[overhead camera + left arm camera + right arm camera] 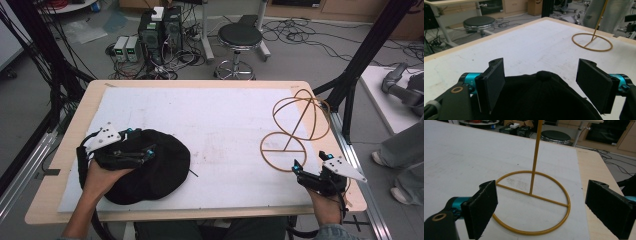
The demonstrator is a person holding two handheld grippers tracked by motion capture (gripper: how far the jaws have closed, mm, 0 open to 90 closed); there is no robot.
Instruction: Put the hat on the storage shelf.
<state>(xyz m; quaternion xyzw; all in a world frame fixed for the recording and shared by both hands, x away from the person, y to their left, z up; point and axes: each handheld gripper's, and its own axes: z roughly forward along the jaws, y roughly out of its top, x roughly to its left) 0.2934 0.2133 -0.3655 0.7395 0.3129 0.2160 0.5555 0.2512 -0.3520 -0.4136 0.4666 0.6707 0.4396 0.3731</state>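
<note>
Barely started, I'd say: black cap [150, 167] sits near-left on the tabletop [225, 115], left tongs [150, 150] wide open over it, gripping nothing. Right tongs [296, 167] gape empty by the gold wire stand [295, 127], near right.

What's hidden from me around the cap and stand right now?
- Cap: high view, near side covered by the left gripper and hand; brim not visible.
- Cap, left gripper view: cut off by the bottom edge.
- Stand: right gripper view, top cut off by the upper edge.
</note>
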